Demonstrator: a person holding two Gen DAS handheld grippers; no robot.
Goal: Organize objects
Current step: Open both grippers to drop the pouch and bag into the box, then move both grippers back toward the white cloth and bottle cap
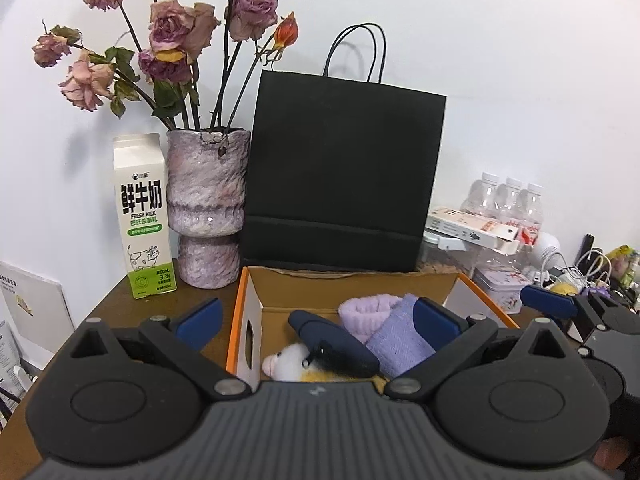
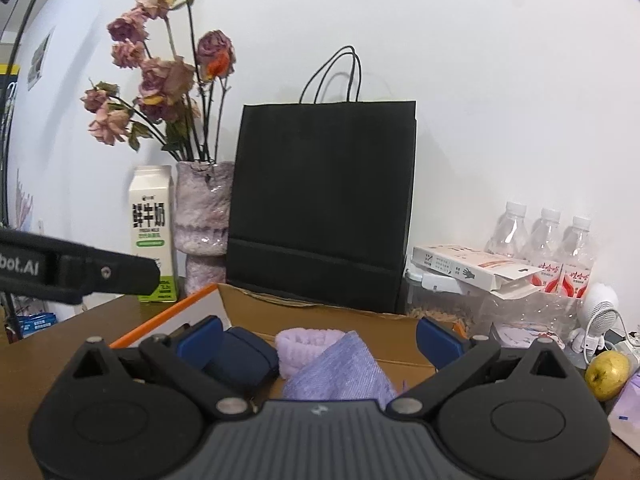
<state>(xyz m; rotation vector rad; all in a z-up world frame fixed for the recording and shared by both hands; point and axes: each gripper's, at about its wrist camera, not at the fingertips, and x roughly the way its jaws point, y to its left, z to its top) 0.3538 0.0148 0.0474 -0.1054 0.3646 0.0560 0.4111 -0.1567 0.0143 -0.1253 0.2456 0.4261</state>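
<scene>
Brown table (image 1: 120,300) against white wall: open cardboard box (image 1: 352,286) at 12 o'clock of both spread, empty grippers, left gripper (image 1: 318,320) nearer, holding dark case (image 1: 334,338) lying 10-to-4, purple cloths (image 1: 396,332), plush toy (image 1: 286,362).

A plain white wall (image 1: 500,60) backs a dark brown wooden table (image 1: 108,308). Lighting is even and soft. A black stand pole (image 2: 12,80) rises at far left.

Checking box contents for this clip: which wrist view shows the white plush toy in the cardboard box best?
The left wrist view: the plush toy lies in the cardboard box, partly under the dark blue case. In the right wrist view the toy is hidden; only that case and purple cloths show.
</scene>
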